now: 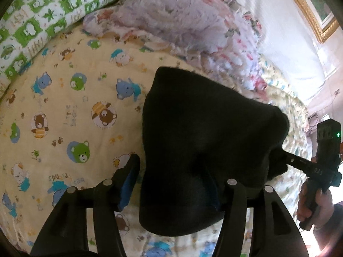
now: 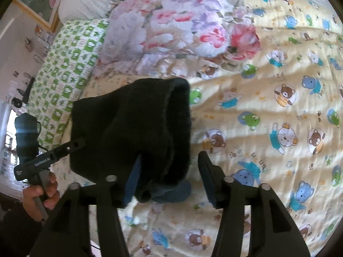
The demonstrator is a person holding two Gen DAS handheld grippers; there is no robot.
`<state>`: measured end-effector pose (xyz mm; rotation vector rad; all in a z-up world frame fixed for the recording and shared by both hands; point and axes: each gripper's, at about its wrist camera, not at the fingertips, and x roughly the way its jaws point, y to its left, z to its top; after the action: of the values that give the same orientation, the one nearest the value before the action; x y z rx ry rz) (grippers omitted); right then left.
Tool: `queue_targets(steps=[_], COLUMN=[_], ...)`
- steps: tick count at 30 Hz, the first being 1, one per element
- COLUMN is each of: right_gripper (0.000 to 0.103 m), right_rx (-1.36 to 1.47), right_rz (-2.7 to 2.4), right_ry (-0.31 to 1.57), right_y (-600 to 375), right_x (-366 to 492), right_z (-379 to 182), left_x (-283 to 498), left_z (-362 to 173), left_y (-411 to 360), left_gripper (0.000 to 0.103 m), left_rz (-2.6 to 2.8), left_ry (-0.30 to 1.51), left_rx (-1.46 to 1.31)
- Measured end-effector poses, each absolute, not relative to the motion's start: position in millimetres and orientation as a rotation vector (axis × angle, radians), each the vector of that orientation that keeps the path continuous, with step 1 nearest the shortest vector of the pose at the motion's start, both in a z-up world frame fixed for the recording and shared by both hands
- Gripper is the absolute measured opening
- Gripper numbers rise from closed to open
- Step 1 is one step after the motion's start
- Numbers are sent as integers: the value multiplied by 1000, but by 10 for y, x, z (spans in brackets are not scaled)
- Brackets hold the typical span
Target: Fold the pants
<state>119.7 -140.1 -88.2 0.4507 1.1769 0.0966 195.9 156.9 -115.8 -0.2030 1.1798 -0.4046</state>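
Note:
The black pants (image 1: 203,141) hang bunched above a yellow bear-print bed sheet (image 1: 70,107). My left gripper (image 1: 173,184) stands wide open; the cloth drapes over its right finger (image 1: 214,194), and its left finger (image 1: 128,182) is bare. My right gripper (image 2: 171,180) is also wide open; the pants (image 2: 137,132) drape over its left finger (image 2: 133,182), and its right finger (image 2: 209,180) is bare. Each gripper shows in the other's view, poking into the cloth's side: the right one (image 1: 285,160) and the left one (image 2: 72,145).
A floral quilt (image 1: 175,19) lies heaped at the back of the bed. A green-and-white checked pillow (image 1: 38,21) sits at the back left. A gold-framed picture (image 1: 315,10) hangs on the wall. The bear sheet (image 2: 278,107) spreads to the right.

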Motion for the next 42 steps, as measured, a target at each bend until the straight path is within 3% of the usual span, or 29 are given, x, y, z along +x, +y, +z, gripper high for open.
queue_targets(steps=[2,8,20,24,30,42], right_gripper=[59,61,63,81,83,89], right_rx=[478,484,355,248,103,70], right_rz=[84,83,119,157,211,234], right_ry=[1184,1175,1047,999,989,961], right_y=[-1441,-1420,-1252,-1094,-850,-723], right_x=[1208,1193,946,869,760,627], right_z=[-966,-915,-339,-138,-54,-10], left_x=[1978,1933,1508,1354,1157,956], left_z=[-1206,-1096,-501,-328,-217,-271], left_y=[1603,1618,1489,1376,1236,1208], left_gripper=[69,70,73,80,83,86], left_rz=[-386,-344,-252,-232,-212,-134], left_ry=[1185,1176,1081,1054,1028,987], left_rx=[-225,-222,-121,-73,33,122])
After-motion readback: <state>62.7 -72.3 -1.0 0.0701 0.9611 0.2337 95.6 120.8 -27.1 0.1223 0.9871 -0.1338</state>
